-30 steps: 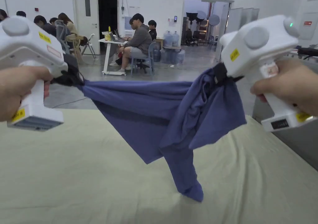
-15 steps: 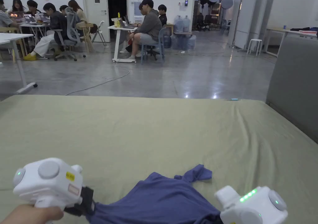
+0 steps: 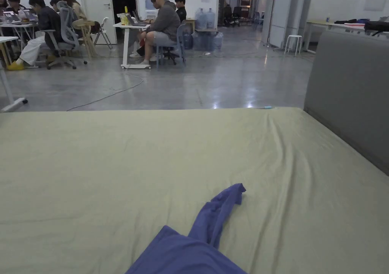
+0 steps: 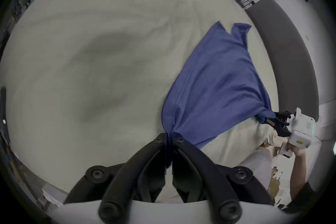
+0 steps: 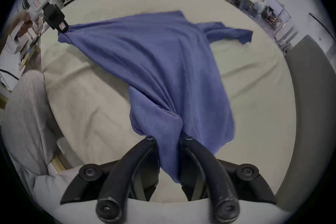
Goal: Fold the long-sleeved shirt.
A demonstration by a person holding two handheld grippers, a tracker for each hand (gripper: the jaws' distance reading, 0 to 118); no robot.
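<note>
The blue long-sleeved shirt (image 3: 190, 252) lies on the pale green bed (image 3: 114, 164) at the near edge, one sleeve (image 3: 220, 210) reaching away from me. In the left gripper view the shirt (image 4: 214, 86) stretches from my left gripper (image 4: 169, 137), shut on one edge, over to my right gripper (image 4: 269, 119). The right gripper view has my right gripper (image 5: 168, 138) shut on a bunched fold of the shirt (image 5: 163, 64), and the left gripper (image 5: 62, 28) pinching the far corner. A sleeve (image 5: 229, 32) trails on the bed.
A grey padded headboard (image 3: 349, 96) rises along the bed's right side. Beyond the far edge is a polished floor (image 3: 209, 81) with several people seated at desks (image 3: 133, 24). A person's grey-clad leg (image 5: 27, 109) is beside the bed's near edge.
The shirt came down from being held up in the air onto the bed. Both grippers dropped below the head view's frame, drawing the shirt toward the near edge; the sleeve now lies straighter.
</note>
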